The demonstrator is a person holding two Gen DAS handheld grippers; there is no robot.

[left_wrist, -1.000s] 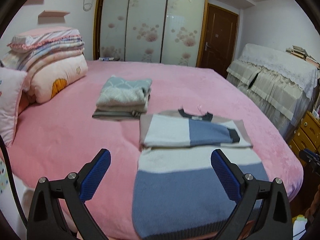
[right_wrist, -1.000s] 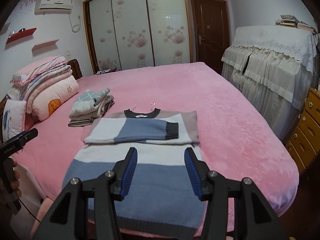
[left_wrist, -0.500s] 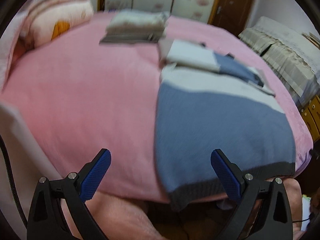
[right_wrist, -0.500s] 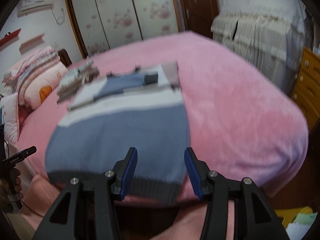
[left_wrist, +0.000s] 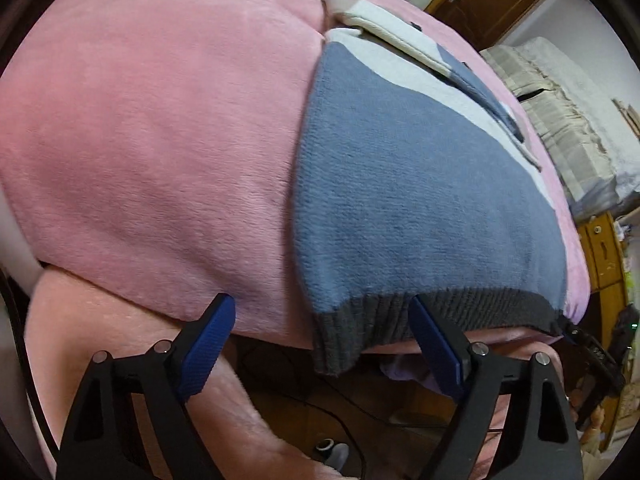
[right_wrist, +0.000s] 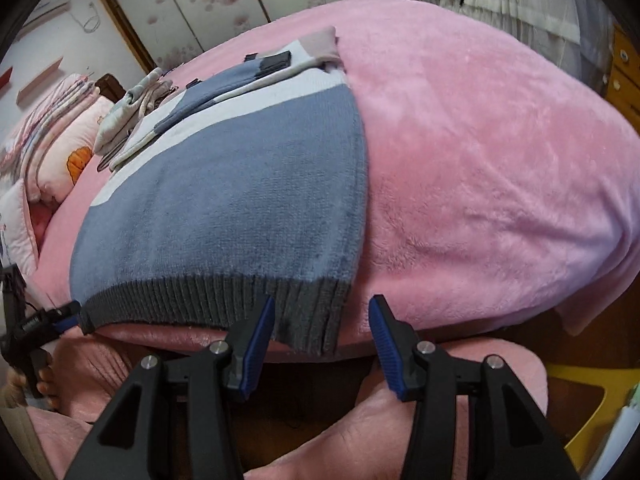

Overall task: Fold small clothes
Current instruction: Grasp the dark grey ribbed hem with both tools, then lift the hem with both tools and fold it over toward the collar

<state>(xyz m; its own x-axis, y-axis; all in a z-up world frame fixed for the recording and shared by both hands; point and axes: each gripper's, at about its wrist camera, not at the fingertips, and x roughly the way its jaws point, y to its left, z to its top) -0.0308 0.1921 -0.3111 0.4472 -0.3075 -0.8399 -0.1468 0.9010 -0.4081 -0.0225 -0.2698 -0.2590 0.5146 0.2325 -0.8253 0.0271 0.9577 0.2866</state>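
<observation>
Hanging over the near edge of the pink bed (left_wrist: 152, 128), your blue, white and grey sweater (left_wrist: 420, 184) lies flat, its sleeves folded across the chest and its dark ribbed hem (right_wrist: 208, 300) drooping off the mattress. Your left gripper (left_wrist: 320, 344) straddles the hem's left corner: jaws wide but closing, the corner between them, the pads not yet pressing. Your right gripper (right_wrist: 322, 338) stands half spread around the hem's right corner, and again the blue pads (right_wrist: 382, 330) do not press the knit. Beyond the sweater, a stack of folded clothes (right_wrist: 128, 114) sits near the pillows (right_wrist: 76, 148). No readable label or writing shows on the sweater. Behind the bed stand floral wardrobe doors (right_wrist: 224, 4).
</observation>
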